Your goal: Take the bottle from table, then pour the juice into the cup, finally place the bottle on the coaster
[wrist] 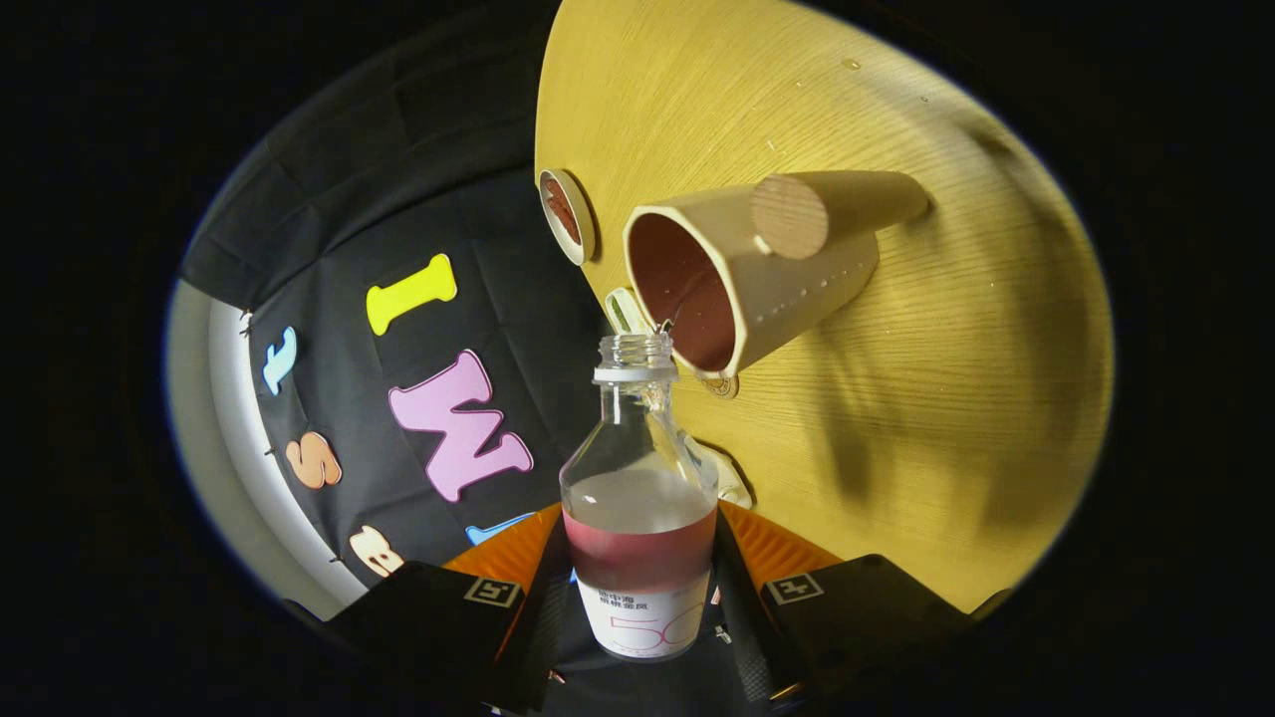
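Note:
My gripper [637,597] is shut on a clear glass bottle [637,468], its orange fingers [513,558] pressing on both sides of the lower body. The whole view is tilted with the gripper. The bottle has no cap, and red juice [639,558] fills only its lower part. Its open mouth [637,351] sits right at the rim of a cream cup [797,284] with a round wooden handle [790,215]. Inside the cup there is red juice. A small drip hangs between the bottle's mouth and the rim. Beyond the cup, near the table's edge, lies a round coaster [566,214].
The wooden table [956,398] carries the cup and the coaster, with bare wood on the cup's far side. A small white and green object [626,309] lies beside the cup's rim, and a white object [732,478] shows behind the bottle. The table's edge runs just beside the bottle.

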`<action>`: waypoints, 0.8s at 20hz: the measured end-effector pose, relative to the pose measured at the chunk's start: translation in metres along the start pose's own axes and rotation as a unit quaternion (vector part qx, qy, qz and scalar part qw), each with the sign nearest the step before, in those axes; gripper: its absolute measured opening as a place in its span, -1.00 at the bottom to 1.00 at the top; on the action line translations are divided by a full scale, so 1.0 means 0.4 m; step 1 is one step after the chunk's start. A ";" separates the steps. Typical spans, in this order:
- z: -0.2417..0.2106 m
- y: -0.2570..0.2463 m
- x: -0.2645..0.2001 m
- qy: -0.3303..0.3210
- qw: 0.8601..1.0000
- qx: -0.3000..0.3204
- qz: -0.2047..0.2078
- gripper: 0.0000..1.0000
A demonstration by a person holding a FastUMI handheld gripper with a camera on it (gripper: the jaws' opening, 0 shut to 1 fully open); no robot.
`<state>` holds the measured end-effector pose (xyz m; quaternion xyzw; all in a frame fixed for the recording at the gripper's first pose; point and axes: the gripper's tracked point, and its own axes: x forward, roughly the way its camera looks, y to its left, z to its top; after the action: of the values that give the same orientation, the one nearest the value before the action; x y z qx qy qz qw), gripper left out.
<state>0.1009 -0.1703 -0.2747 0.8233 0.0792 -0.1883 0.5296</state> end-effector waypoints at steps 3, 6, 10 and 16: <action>0.002 0.006 0.002 0.001 1.000 0.008 0.001 0.48; 0.008 0.014 0.011 -0.004 1.000 0.020 0.004 0.48; 0.009 0.028 0.021 -0.015 0.998 0.060 0.015 0.48; 0.004 0.067 0.035 -0.041 0.991 0.118 0.045 0.48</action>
<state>0.1221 -0.1840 -0.2581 0.8742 -0.0026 -0.2058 0.4397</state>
